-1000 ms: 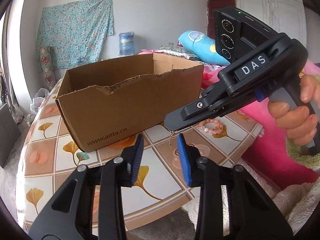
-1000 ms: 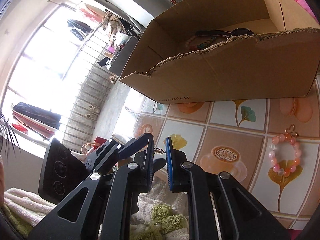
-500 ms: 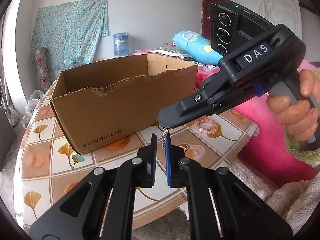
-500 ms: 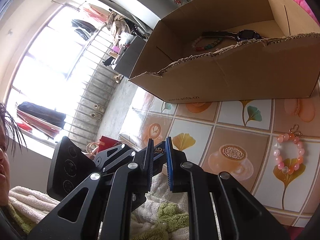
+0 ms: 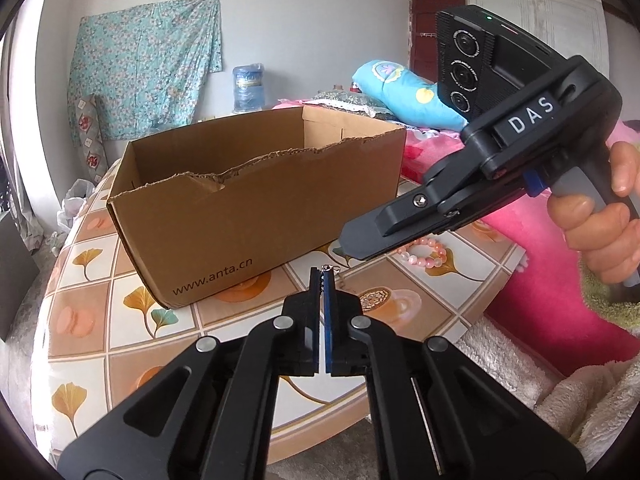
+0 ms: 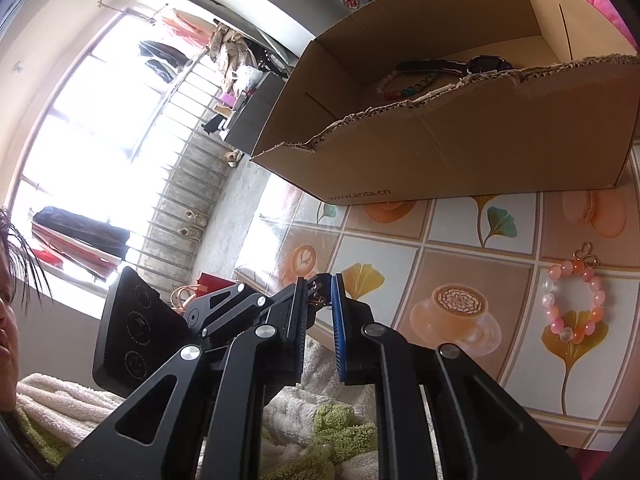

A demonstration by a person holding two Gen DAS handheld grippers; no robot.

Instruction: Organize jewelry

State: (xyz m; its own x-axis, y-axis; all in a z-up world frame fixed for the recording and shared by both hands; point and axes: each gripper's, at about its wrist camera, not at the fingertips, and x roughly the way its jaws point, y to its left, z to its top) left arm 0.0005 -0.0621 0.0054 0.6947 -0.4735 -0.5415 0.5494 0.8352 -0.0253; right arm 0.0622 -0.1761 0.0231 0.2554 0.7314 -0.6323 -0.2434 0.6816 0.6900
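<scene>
Your left gripper [image 5: 322, 280] has clamped onto the thin chain [image 5: 329, 268], just above the surface [image 5: 132, 320]. Your right gripper [image 6: 320, 286], marked "DAS", pinches the chain's other end, angled down. Behind stands the "www.anta.cn" cardboard box [image 5: 256, 204]; a pink bead bracelet [image 6: 572, 300] lies nearby.
</scene>
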